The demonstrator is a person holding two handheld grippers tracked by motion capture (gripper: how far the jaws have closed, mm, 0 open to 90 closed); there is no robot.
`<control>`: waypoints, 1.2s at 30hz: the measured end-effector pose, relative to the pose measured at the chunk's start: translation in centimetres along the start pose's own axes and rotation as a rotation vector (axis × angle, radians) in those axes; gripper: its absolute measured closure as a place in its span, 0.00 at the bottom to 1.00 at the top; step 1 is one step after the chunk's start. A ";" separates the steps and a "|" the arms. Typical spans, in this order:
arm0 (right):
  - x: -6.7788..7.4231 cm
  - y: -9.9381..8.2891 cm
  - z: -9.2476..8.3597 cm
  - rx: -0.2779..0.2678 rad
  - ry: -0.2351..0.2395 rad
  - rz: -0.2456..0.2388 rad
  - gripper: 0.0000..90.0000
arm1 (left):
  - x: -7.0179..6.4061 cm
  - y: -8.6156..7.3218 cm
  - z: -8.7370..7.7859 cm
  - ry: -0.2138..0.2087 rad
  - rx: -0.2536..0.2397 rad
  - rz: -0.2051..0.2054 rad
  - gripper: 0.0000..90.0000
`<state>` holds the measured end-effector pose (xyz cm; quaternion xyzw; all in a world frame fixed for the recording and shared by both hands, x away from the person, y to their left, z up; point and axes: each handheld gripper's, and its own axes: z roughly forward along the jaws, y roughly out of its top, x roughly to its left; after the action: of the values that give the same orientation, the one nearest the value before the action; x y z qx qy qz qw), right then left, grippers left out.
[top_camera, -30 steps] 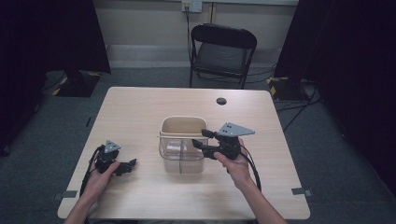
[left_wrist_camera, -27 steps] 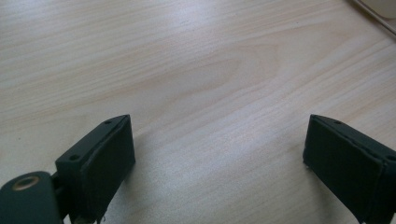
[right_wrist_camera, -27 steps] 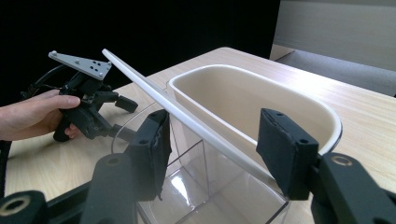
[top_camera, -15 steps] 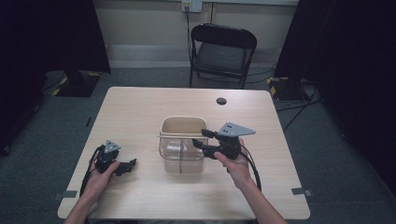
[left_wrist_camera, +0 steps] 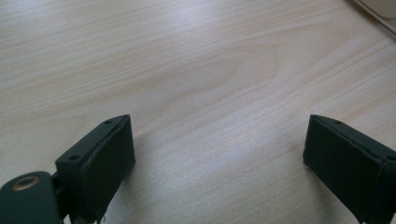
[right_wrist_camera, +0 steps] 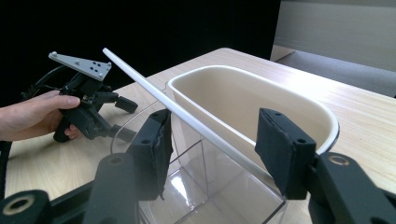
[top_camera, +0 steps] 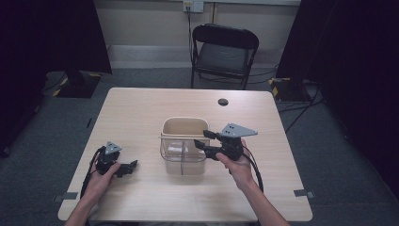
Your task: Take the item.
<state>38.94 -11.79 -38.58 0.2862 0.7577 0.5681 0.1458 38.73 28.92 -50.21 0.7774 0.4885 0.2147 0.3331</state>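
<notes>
A clear plastic container [top_camera: 175, 155] holding a cream inner bin [top_camera: 183, 123] stands mid-table, with a thin white handle bar [right_wrist_camera: 154, 91] lying across its top. My right gripper [top_camera: 203, 140] reaches in from the container's right end. In the right gripper view [right_wrist_camera: 219, 149] its two pads sit narrow on either side of the handle bar, against the clear wall and the cream bin's rim. My left gripper [top_camera: 128, 168] rests on the table at the front left, held in a hand. In the left gripper view [left_wrist_camera: 215, 154] its jaws stand wide apart over bare wood.
A small black round object [top_camera: 223, 101] lies near the far edge of the wooden table [top_camera: 141, 108]. A black folding chair [top_camera: 225, 52] stands beyond it. The other hand with the left gripper [right_wrist_camera: 123, 119] shows past the container in the right gripper view.
</notes>
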 end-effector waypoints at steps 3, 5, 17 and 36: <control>0.0 0.0 0.0 -0.001 -0.001 0.000 0.51 | 0.0 0.0 0.0 0.001 0.000 0.000 0.09; 0.0 0.0 0.0 -0.001 -0.003 0.000 0.51 | 0.0 0.0 0.0 0.001 0.000 0.000 0.09; 0.0 0.0 0.1 -0.003 -0.001 -0.001 0.51 | 0.0 0.0 0.0 0.001 0.000 0.000 0.09; 0.1 -0.1 0.2 -0.004 0.001 0.003 0.50 | 0.0 0.0 0.0 0.001 -0.001 0.000 0.09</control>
<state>38.95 -11.62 -38.71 0.2869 0.7563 0.5697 0.1452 38.73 28.92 -50.21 0.7771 0.4887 0.2151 0.3332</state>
